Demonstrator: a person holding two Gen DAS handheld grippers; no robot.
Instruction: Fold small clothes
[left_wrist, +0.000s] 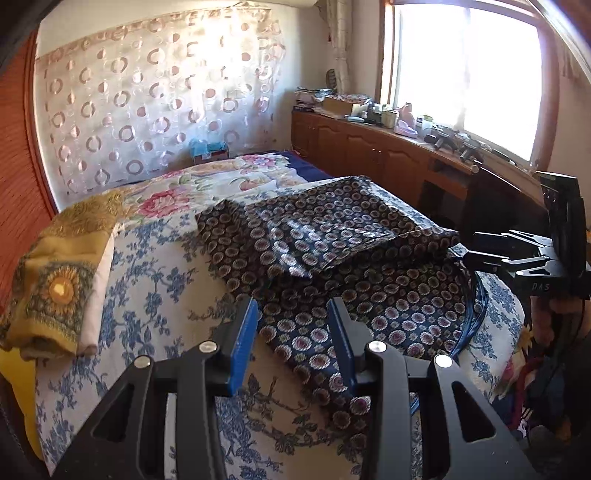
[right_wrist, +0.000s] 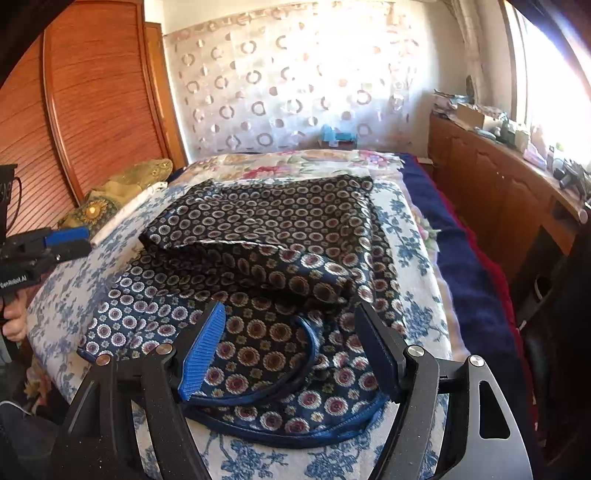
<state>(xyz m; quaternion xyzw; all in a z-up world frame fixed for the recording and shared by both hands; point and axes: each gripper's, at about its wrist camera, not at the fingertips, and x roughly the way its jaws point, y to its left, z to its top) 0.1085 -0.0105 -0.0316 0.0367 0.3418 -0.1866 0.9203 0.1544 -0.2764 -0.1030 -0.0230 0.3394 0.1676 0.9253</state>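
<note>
Bed (right_wrist: 417, 236): dark patterned garment (right_wrist: 266, 236) part-folded; yellow folded cloth (left_wrist: 55, 280) at edge.

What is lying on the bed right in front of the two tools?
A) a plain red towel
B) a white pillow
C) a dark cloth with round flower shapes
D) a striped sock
C: the dark flower-patterned cloth lies partly folded on the blue-and-white bedspread ahead of both tools.

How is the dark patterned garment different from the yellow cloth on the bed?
The dark patterned garment is navy with round flower prints; the yellow cloth is mustard with a sunflower design. The garment lies mid-bed, partly folded over itself; the cloth sits bundled at the bed's left edge. Neither is gripped.
</note>
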